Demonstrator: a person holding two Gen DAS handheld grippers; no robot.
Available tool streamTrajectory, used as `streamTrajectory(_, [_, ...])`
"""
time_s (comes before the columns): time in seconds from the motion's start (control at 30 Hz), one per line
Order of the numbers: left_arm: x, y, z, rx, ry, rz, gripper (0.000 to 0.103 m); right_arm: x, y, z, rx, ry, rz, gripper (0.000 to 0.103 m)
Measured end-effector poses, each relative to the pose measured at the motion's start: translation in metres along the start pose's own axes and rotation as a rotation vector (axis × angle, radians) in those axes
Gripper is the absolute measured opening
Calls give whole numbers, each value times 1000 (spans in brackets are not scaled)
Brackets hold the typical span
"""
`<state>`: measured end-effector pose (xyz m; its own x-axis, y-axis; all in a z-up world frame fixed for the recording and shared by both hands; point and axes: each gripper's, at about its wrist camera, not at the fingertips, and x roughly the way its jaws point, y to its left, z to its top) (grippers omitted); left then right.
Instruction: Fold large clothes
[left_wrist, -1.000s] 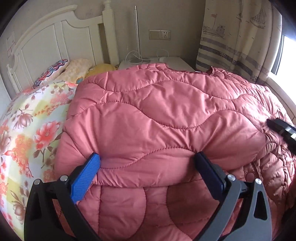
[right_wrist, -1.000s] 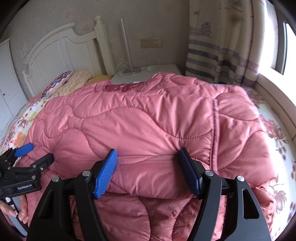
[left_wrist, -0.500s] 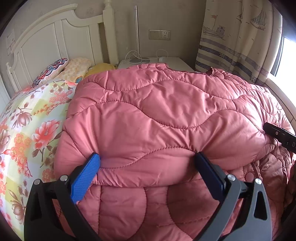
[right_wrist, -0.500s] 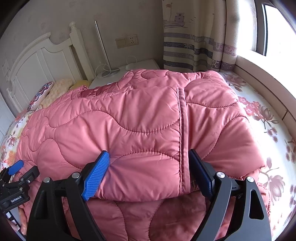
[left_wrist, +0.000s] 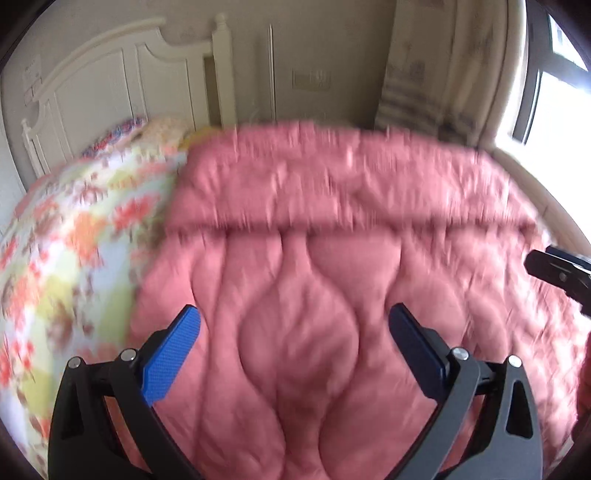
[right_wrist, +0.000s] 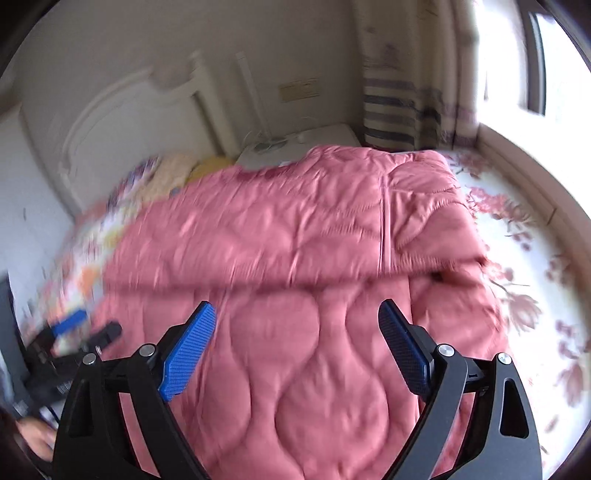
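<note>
Pink quilted padded coat (left_wrist: 332, 295) lies across the floral-sheeted bed (left_wrist: 74, 240), long axis left-right, folded edge just ahead of both grippers. My left gripper (left_wrist: 295, 343) gapes empty; right gripper (right_wrist: 295, 343) has just been opening, nothing clamped. Both equally near, I judge.

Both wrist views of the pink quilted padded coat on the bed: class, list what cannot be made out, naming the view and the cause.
- Left wrist view: the stitching on the folded-over part of the pink quilted padded coat is smeared by motion blur.
- Left wrist view: the flower print of the floral bedsheet is blurred.
- Right wrist view: the other tongs at the left edge are blurred; open or shut is unclear there.
- Both views: the coat's near hem is cut off by the bottom edge.
</note>
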<state>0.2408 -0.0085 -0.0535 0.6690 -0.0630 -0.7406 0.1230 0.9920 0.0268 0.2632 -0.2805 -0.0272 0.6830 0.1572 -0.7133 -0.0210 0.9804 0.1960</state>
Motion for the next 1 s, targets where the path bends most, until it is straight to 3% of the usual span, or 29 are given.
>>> streamTrajectory(0.03, [12, -4, -8, 16, 53, 17, 101, 4, 4, -11, -25, 34, -15, 87])
streamTrajectory(0.13, [16, -4, -12, 13, 64, 11, 101, 29, 9, -39, -57, 137, -87, 87])
streamTrajectory(0.23, [9, -3, -15, 8, 63, 32, 101, 24, 16, -49, -89, 102, -116, 87])
streamTrajectory(0.37, [-19, -10, -35, 51, -13, 43, 101, -2, 16, -57, -88, 78, -78, 87])
streamTrajectory(0.5, [-11, -12, -42, 81, 29, 31, 101, -1, 17, -85, -149, 79, -96, 87])
streamTrajectory(0.63, [-5, 0, -41, 38, 46, -20, 101, -12, 17, -79, -126, 75, -126, 87])
streamTrajectory(0.77, [-7, -4, -43, 43, 44, -14, 101, -43, 10, -78, -107, 1, -110, 88])
streamTrajectory(0.9, [-7, -6, -43, 43, 44, -13, 101, -30, -6, -90, -132, 73, -241, 98])
streamTrajectory(1.0, [-11, -4, -43, 31, 34, -14, 101, -30, -24, -101, -61, 61, -187, 98])
